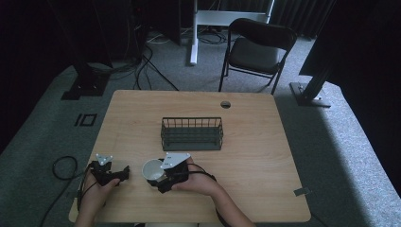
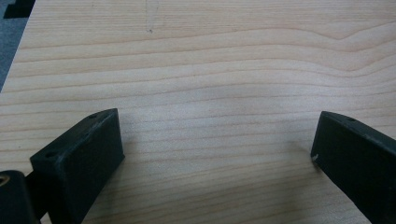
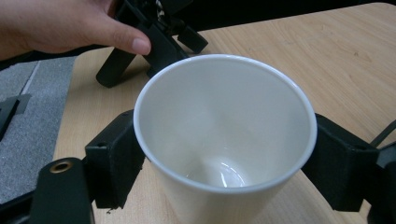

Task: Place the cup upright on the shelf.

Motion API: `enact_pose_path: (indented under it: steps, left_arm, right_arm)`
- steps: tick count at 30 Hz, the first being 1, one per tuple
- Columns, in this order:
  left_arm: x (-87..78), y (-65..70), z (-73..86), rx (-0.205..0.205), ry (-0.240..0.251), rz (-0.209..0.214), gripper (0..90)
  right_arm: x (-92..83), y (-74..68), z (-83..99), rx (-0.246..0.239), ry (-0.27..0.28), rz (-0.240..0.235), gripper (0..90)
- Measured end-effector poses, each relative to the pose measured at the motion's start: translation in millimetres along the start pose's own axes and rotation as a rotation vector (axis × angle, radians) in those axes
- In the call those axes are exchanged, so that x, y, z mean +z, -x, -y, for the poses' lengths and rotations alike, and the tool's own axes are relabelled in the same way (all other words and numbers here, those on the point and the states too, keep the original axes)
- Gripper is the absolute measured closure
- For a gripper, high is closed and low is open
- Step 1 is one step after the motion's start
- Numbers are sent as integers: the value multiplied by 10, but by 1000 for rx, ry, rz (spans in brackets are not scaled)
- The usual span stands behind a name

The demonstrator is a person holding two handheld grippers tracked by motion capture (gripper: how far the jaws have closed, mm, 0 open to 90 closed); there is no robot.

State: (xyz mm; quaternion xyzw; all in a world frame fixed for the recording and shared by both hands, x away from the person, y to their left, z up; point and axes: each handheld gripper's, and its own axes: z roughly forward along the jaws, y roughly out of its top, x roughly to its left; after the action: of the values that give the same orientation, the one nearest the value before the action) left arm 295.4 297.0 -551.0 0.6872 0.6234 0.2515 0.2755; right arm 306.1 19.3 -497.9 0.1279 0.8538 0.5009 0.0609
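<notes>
A white cup [image 1: 152, 169] with nothing inside stands near the table's front edge, left of centre. My right gripper [image 1: 160, 178] is shut on it, one black jaw pressed against each side of the cup [image 3: 224, 135]. Whether the cup's base touches the table I cannot tell. My left gripper [image 1: 117, 174] rests to the left of the cup, apart from it. In the left gripper view its jaws stand wide open [image 2: 217, 144] over bare wood with nothing between them. The right gripper view shows that left gripper [image 3: 154, 37] beyond the cup, with a hand [image 3: 70, 23] on it.
A dark wire basket [image 1: 191, 134] stands at the middle of the wooden table [image 1: 255, 156], behind the cup. A cable hole [image 1: 225, 104] is near the far edge. A black folding chair [image 1: 255, 49] stands beyond the table.
</notes>
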Motion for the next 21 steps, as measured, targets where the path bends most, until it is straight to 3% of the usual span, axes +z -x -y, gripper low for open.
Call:
enact_pose_path:
  steps: [6, 21]
  left_arm:
    - [0, -1, 0, 1, -1, 0, 25]
    - [0, -1, 0, 1, 0, 1, 25]
  right_arm:
    - [-68, 24, -64, -16, 6, 6, 197]
    - [-281, 115, -184, 14, 47, 34, 199]
